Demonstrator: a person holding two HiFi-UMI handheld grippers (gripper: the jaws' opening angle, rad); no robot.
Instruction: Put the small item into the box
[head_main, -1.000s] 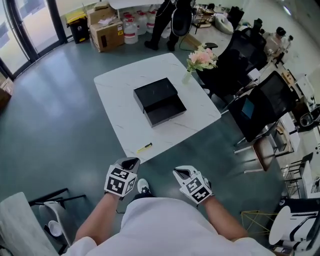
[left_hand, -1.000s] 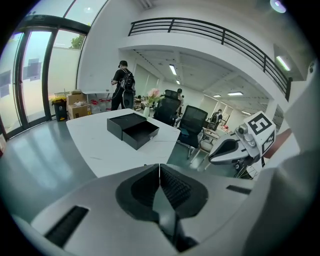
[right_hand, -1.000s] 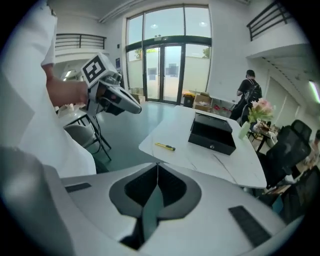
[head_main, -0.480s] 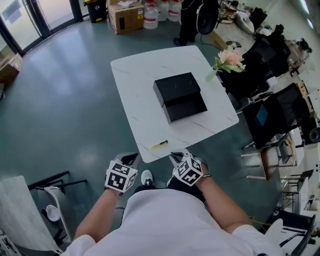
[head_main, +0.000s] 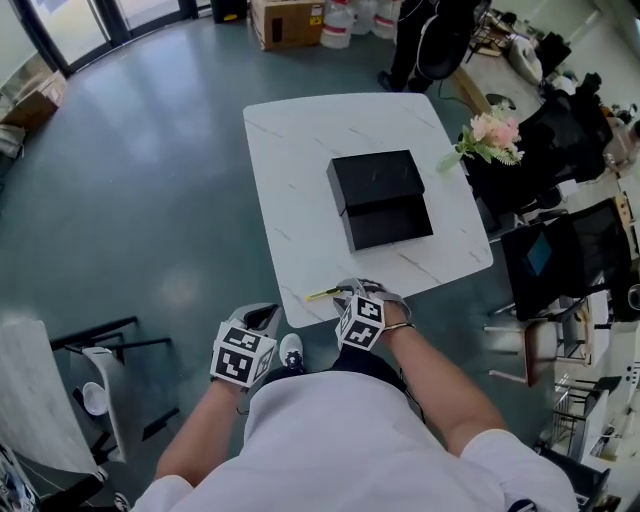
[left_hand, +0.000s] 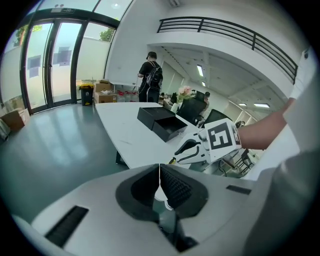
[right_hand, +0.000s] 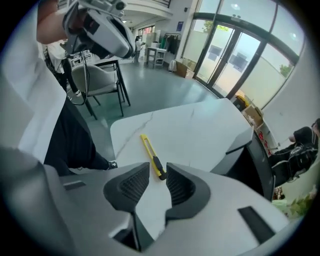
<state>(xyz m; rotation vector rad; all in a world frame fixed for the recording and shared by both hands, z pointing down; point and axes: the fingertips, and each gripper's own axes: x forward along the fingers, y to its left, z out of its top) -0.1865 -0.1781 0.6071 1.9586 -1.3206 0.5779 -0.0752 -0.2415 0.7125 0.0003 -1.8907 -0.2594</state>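
Yellow cutter (right_hand: 151, 159) just ahead of the right gripper (right_hand: 157, 174) tips after that swing forward; jaws opening, nothing pinched yet. Left gripper (left_hand: 160, 186) clenched, empty. Pickup next, black box (head_main: 380, 198) well beyond.

There is one white table (head_main: 290, 210) in the middle of the floor. On it I count one black box (head_main: 378, 180), made of two halves lying side by side and touching, and one yellow cutter (head_main: 322, 294). One bunch of pink flowers (head_main: 492, 134) stands at the table's right edge. Beyond the table there is one cardboard carton (head_main: 288, 20), with two pale jugs (head_main: 338, 20) beside it (the frame's top edge may cut off more). One person (head_main: 428, 40) in dark clothes stands there. The right gripper view shows one chair (right_hand: 97, 80) on thin dark legs.
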